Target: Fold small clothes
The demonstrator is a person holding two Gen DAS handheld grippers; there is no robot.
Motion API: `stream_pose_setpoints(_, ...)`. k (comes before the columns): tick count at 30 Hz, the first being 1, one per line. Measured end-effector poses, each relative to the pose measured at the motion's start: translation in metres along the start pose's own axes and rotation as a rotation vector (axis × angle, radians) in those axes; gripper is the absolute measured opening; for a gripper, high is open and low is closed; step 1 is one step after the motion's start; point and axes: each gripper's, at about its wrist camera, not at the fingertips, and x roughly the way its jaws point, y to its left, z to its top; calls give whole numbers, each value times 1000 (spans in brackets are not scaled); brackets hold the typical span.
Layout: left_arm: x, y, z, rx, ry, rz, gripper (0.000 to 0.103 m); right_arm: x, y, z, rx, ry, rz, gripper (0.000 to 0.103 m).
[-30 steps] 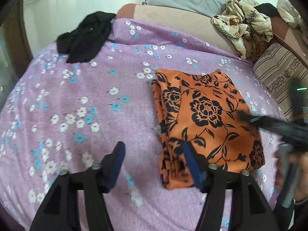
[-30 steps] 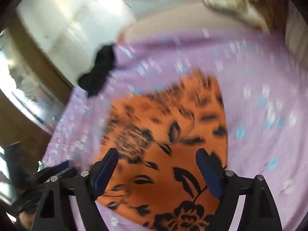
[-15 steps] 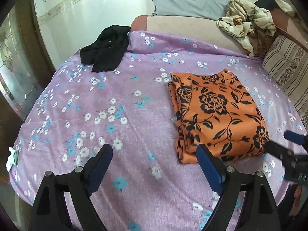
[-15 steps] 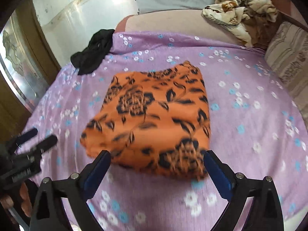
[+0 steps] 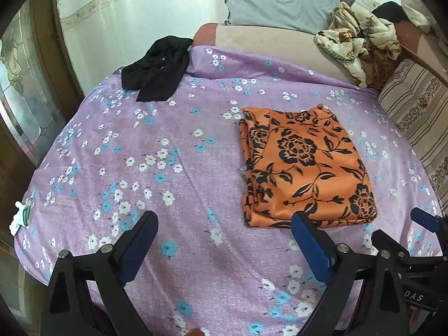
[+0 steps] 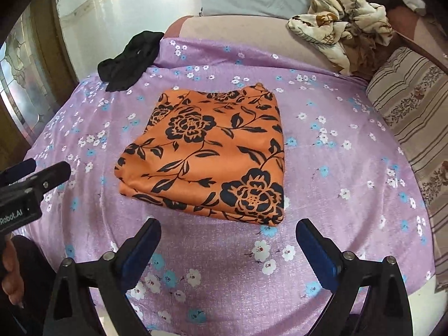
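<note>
A folded orange garment with black flowers (image 5: 303, 165) lies flat on the purple flowered bedspread (image 5: 168, 154); it also shows in the right wrist view (image 6: 210, 154). My left gripper (image 5: 224, 240) is open and empty, above the bedspread, short of the garment's near left corner. My right gripper (image 6: 228, 245) is open and empty, just short of the garment's near edge. Each gripper also shows at the edge of the other's view: the right one (image 5: 403, 235) and the left one (image 6: 33, 173).
A black garment (image 5: 156, 70) lies crumpled at the far left corner of the bed (image 6: 128, 61). A cream patterned cloth (image 5: 358, 42) and a grey pillow (image 5: 280, 0) lie at the back. A striped cushion (image 5: 417, 117) lies along the right side.
Both grippers have pulled back from the orange garment and risen; the garment now lies folded and untouched. The left jaws have opened wider.
</note>
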Motion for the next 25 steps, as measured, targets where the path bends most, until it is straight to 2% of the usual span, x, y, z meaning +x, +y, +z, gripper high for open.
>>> stream_pose_setpoints(8, -4, -14, 7, 33, -47, 55, 96, -10, -2, 8, -13, -28, -26, 98)
stream_pose_setpoints(25, 5, -38, 21, 56, -43, 0, 96, -3, -12, 19, 5, -31, -33, 99)
